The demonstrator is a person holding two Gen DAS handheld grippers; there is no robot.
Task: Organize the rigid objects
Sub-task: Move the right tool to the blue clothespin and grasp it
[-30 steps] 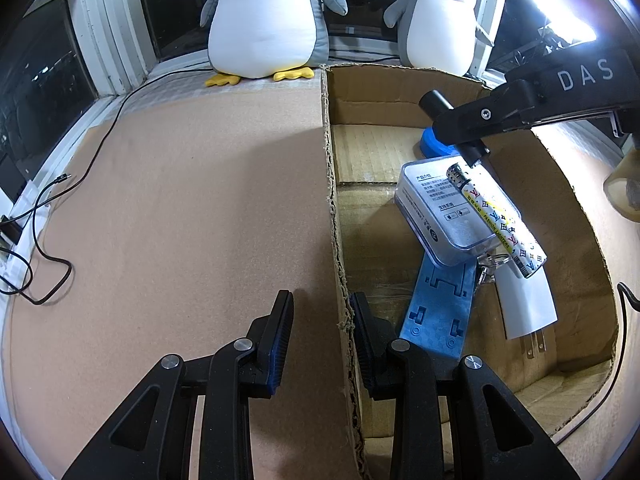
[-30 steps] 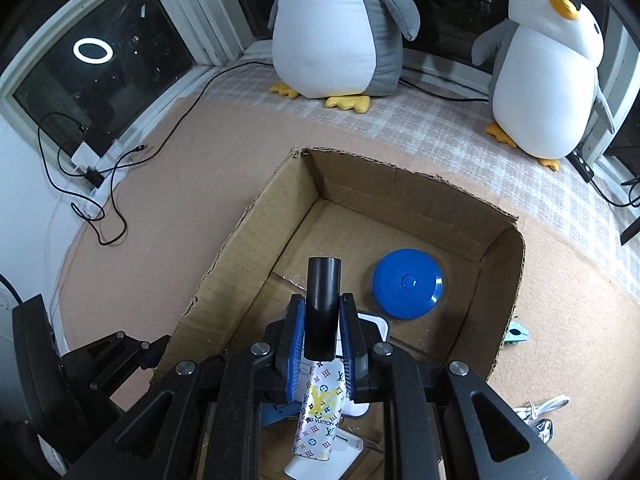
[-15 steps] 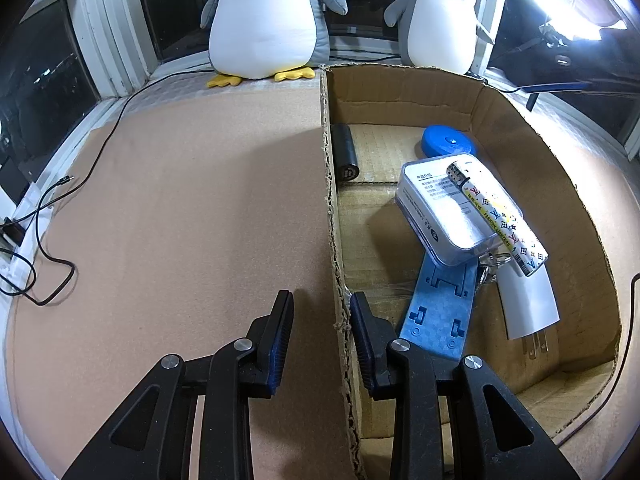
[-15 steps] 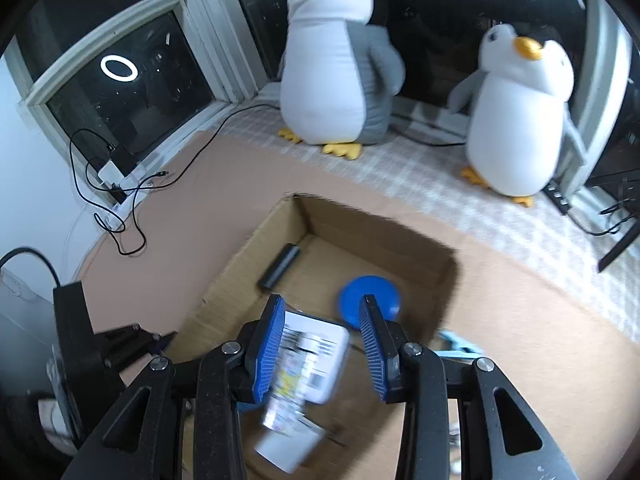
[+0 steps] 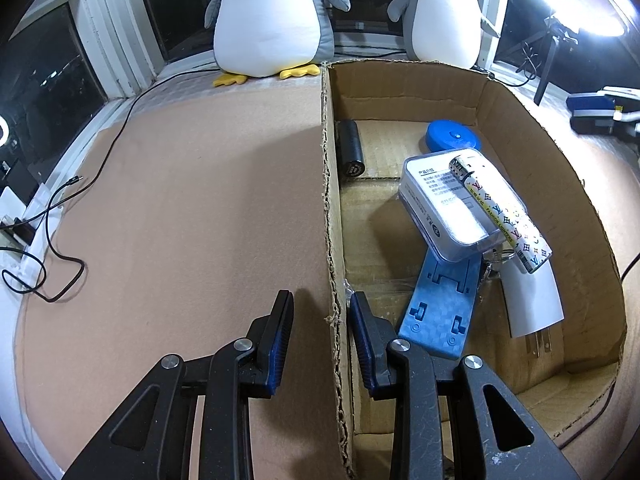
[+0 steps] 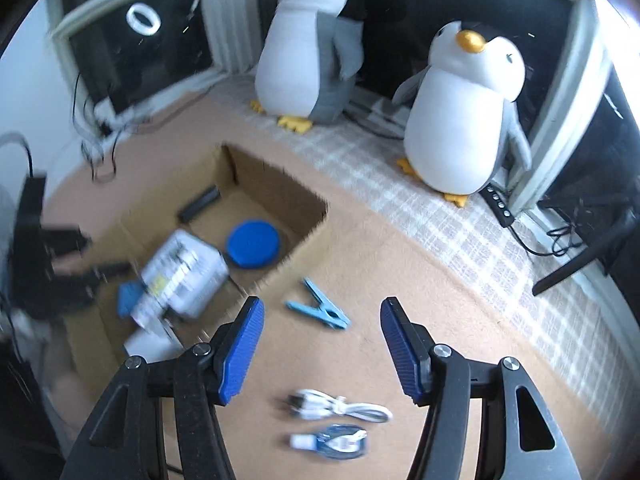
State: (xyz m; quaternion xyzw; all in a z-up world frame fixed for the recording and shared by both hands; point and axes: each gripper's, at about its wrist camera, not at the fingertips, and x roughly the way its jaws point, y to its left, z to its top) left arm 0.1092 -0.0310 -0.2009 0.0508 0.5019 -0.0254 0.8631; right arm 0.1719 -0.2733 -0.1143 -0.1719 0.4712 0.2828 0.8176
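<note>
While spread wide and empty, right claw (image 6: 320, 344) above light-blue clothespin (image 6: 320, 310) on tabletop (image 6: 400, 260). Left claw (image 5: 322, 328) parted, straddling cardboard box (image 5: 332, 200) wall. Black cylinder (image 5: 350, 155) lying inside, against that wall.

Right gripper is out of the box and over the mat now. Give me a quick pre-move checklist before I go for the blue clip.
1. Right gripper open and empty: ok.
2. Blue clip lying clear on the mat, outside the cardboard box: ok.
3. White cable apart from the clip: ok.
4. Left gripper astride the box wall, fingers not closed on it: ok.
5. Black cylinder resting in the box: ok.
6. Clip's exact orientation: cannot tell, right view is blurred.
</note>
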